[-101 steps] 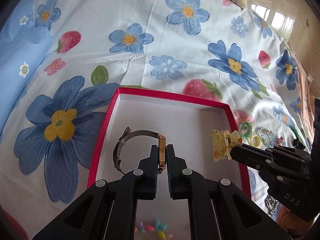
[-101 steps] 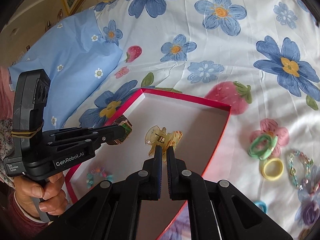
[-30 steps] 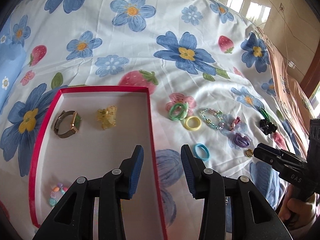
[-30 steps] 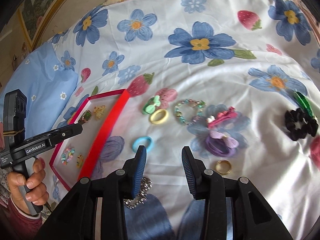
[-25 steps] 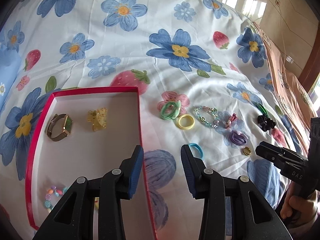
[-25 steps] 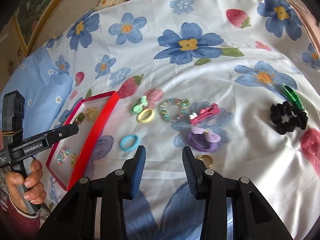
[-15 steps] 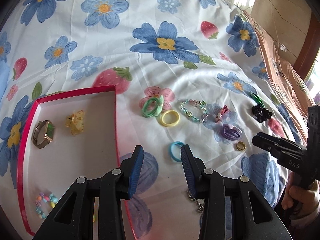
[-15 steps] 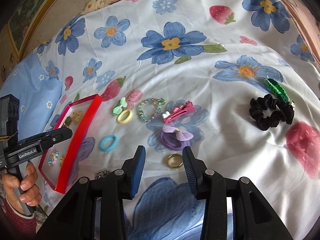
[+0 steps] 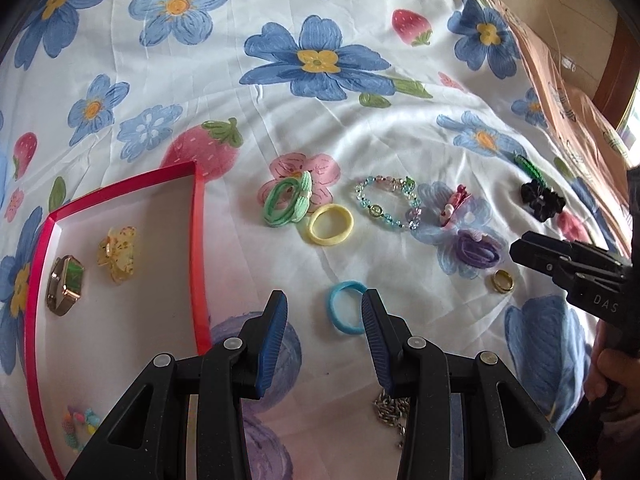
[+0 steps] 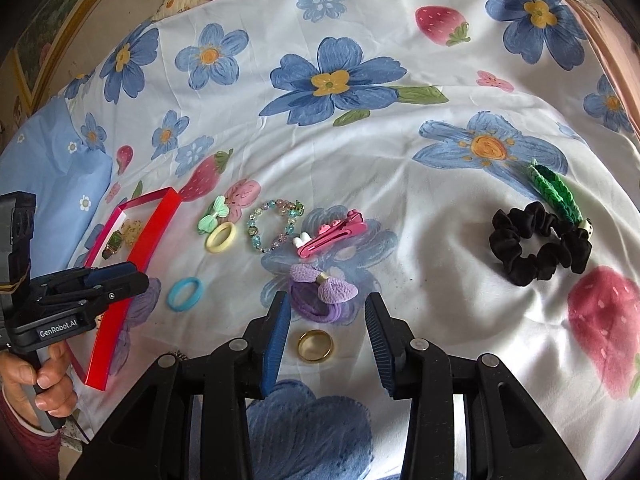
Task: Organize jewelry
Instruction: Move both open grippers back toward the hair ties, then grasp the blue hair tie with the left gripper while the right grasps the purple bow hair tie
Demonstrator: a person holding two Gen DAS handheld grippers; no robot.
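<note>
your left gripper hangs spread wide and empty, with the blue hair tie on the bed sheet between its fingertips and the red box to its left. your right gripper gapes too, the gold ring between its fingers, purple bow tie just ahead.

The right gripper gapes above a gold ring, just below a purple bow tie.

bright soft daylight, sharp focus, fisheye-warped edges
</note>
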